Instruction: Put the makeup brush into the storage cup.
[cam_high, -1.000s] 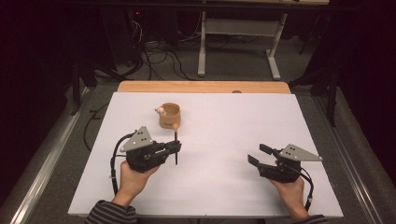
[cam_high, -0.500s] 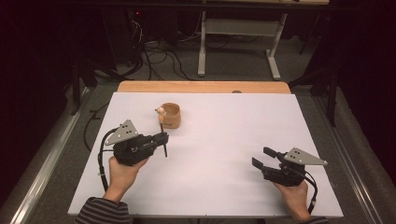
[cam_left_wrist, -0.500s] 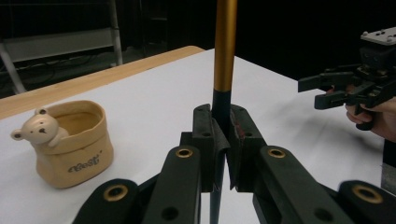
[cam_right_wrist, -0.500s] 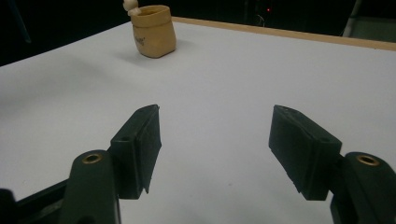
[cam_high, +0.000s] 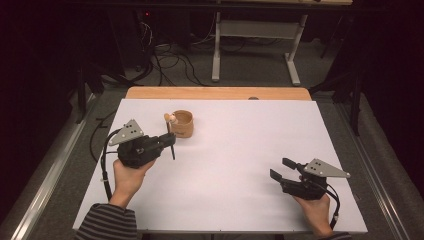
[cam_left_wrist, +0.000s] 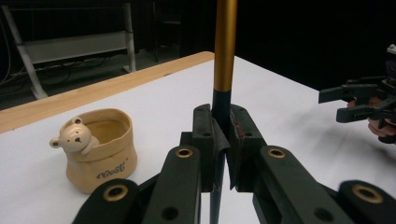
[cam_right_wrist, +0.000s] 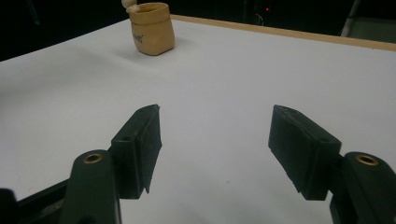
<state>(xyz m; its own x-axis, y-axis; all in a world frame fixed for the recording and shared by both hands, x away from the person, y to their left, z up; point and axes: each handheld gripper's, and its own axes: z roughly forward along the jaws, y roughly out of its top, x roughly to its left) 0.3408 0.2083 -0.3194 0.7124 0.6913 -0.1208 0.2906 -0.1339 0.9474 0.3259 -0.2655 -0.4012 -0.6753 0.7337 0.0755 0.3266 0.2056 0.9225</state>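
A tan pouch-shaped cup (cam_high: 183, 123) with a small bear figure on its rim stands on the white table (cam_high: 240, 135), left of centre toward the far side. My left gripper (cam_high: 169, 141) is shut on a slim pen (cam_high: 171, 145), just near and left of the cup. In the left gripper view the pen (cam_left_wrist: 225, 42) rises upright between the jaws, gold above and dark below, with the cup (cam_left_wrist: 99, 149) at lower left. My right gripper (cam_high: 282, 169) stands open over bare table at the near right. Its jaws (cam_right_wrist: 219, 140) are wide apart, and the cup (cam_right_wrist: 152, 27) is far off.
A wooden strip (cam_high: 217, 93) runs along the table's far edge. Beyond it stand a metal frame and cables on a dark floor. In the left gripper view the other gripper (cam_left_wrist: 364, 100) is at the right edge.
My left gripper has carried the pen to the left and farther away, closer to the cup. The right gripper has drifted slightly toward the near edge, still open.
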